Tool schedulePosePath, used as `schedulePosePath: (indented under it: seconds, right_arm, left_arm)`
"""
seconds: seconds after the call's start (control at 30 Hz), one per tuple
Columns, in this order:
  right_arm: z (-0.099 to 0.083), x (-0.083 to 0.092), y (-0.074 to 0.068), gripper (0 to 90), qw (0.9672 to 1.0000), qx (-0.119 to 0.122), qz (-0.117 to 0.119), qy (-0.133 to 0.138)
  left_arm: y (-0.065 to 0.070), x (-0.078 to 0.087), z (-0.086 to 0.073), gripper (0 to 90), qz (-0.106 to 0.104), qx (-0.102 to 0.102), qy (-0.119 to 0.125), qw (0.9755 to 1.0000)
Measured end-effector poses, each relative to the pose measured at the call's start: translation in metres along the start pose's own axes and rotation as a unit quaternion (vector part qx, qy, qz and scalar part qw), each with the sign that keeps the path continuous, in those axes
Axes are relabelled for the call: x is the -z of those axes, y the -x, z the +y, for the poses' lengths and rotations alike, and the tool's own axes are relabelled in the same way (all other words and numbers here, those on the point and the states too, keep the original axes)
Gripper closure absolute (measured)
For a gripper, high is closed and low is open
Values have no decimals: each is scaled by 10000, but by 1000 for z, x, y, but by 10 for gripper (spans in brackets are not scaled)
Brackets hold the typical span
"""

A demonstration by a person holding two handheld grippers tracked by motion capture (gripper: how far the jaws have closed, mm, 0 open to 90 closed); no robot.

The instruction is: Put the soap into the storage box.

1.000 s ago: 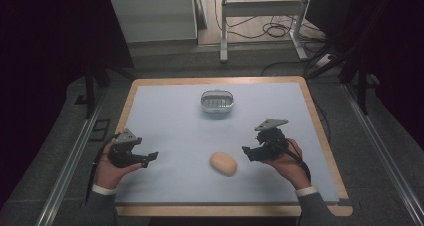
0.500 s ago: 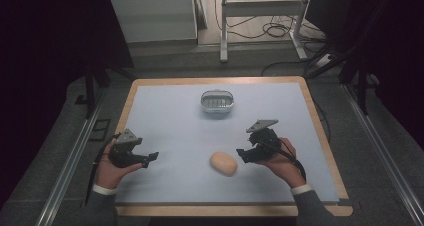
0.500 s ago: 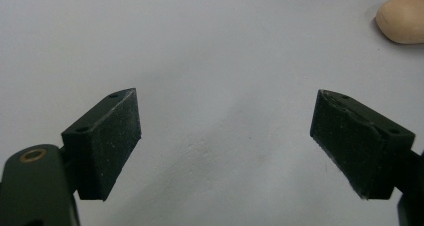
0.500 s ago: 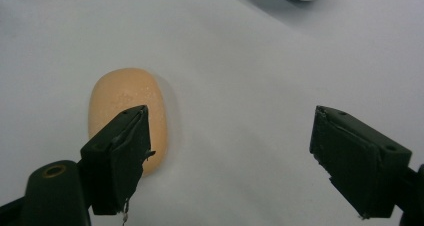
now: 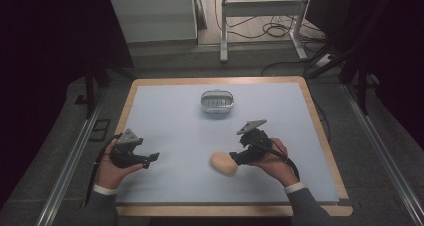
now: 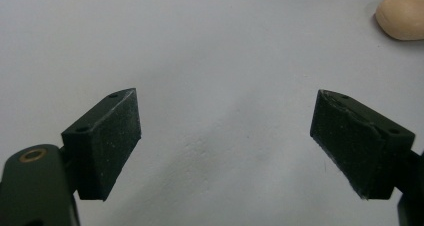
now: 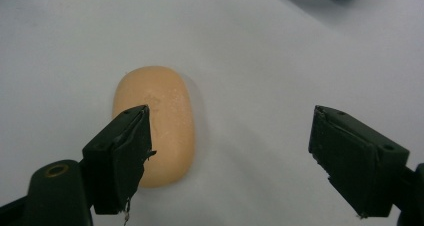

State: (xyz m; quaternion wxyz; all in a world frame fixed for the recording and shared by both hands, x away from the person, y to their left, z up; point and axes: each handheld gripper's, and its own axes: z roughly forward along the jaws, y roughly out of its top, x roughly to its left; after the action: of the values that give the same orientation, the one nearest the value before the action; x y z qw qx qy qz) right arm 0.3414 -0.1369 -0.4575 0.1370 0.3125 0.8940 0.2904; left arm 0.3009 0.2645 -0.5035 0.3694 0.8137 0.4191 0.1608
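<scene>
Nearest the camera in the high view, two forearms in grey sleeves with white cuffs, entering from the bottom edge. In the left hand (image 5: 111, 166), the black left gripper (image 5: 150, 158), low over the pale blue table mat (image 5: 170, 121) near its left edge, pointing right; jaws spread wide with nothing between them, bare mat alone in the gap in the left gripper view (image 6: 225, 141). In the right hand (image 5: 275, 158), the black right gripper (image 5: 235, 158) with a grey three-cornered plate on top, pointing left toward the smooth oval peach-orange bar, soap-like in look (image 5: 223, 164). Bar lying flat on the mat, front of centre, just beside the right gripper's tips. In the right gripper view, jaws (image 7: 225, 156) wide apart and gripping nothing; bar (image 7: 162, 121) partly behind the left-hand jaw in that picture, most of the gap showing bare mat; contact between jaw and bar not discernible. Same bar at the upper right corner of the left gripper view (image 6: 402, 13), well apart from those jaws. Farther back, near the mat's far middle, a small oval silver metal dish with a ribbed inside (image 5: 217, 102). Around the mat, a light wooden table rim (image 5: 320, 121). Beyond, dark floor, a white metal frame (image 5: 260, 8) and loose cables (image 5: 280, 28).
</scene>
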Motion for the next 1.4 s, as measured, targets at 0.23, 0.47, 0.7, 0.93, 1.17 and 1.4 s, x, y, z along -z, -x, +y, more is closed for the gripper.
schedulePosePath:
  seconds: [0.23,0.47,0.7,0.93,1.17,1.4]
  right_arm:
    - [4,-8,-7,173,9998,104,120,-132]
    - [7,-17,-14,176,9991,157,260,-292]
    - [9,-26,-21,182,9981,227,383,-432]
    - [10,-40,-29,190,9955,290,521,-733]
    - [11,-50,-33,217,9935,321,569,-932]
    - [11,-62,-37,268,9903,418,582,-1195]
  left_arm:
    - [1,-1,0,131,-6,-21,-18,10000]
    - [2,-3,0,130,-13,-44,-47,10000]
    - [2,-3,0,130,-14,-48,-53,10000]
    - [1,-3,0,129,-24,-97,-110,9999]
    - [1,-3,0,128,-23,-94,-112,9999]
    - [0,-4,0,128,-22,-62,-117,9999]
